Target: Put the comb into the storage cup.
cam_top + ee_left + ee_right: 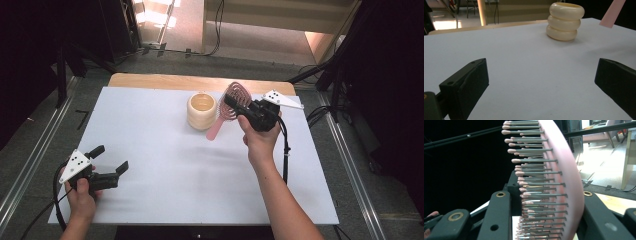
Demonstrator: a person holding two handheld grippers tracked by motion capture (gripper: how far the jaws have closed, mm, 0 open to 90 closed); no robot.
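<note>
No brand, label or writing can be read on anything here.

In the lower left of the high view, the left gripper (pixel 111 159) lies low over the white table top (pixel 165 170), held by one hand (pixel 82 192). Its two black jaws stand wide apart with nothing between them; the left gripper view shows them at the lower left and lower right corners with bare table in the gap. A grey three-cornered plate with black dots sits on top of it, and a black cable trails off toward the bottom edge.

Near the upper middle of the high view stands one cream ribbed cup (pixel 202 111), upright, built of three stacked bulging rings and open at the top. In the left gripper view the cup (pixel 565 21) sits in the upper right of centre, and the pink tip of the brush handle (pixel 612 13) cuts into the upper right corner, apart from the cup.

Just right of the cup, one pink hairbrush (pixel 231 104) is lifted off the table, head up and handle slanting down to the left, its end just beside the cup's base. The right gripper (pixel 231 106) is clamped on the brush head, held by the other hand (pixel 260 139). In the right gripper view the jaws press the head from both sides: rows of grey bristles (pixel 536 182) with pink tips point left, and the pink back curves to the right.
</note>
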